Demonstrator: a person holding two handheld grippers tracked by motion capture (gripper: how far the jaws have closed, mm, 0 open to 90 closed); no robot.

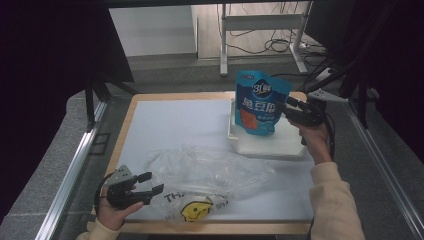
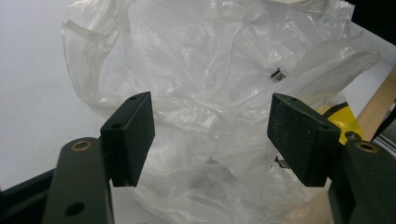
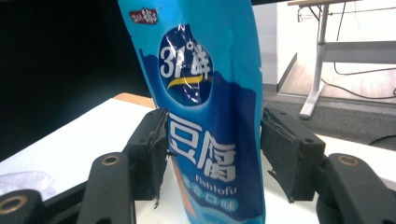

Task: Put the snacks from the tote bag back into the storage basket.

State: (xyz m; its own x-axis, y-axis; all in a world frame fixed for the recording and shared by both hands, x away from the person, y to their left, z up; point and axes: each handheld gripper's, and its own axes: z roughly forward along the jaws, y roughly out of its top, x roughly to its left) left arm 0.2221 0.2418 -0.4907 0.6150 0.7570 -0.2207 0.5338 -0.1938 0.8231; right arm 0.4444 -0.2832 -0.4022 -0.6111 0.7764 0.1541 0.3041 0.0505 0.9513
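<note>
Blue glossy snack pouch (image 1: 260,102), white lettering, orange panel: upright over the shallow white foam tray (image 1: 272,145) at the table's far right. Right gripper (image 3: 212,154): jaws either side of the pouch, left pad touching, right pad just off; firm grasp cannot be told. Crumpled clear plastic bag (image 1: 210,172), yellow smiley print: lying on the white tabletop (image 1: 175,125), near side. Left gripper (image 2: 210,135): jaws spread, released, at the bag's edge.
</note>
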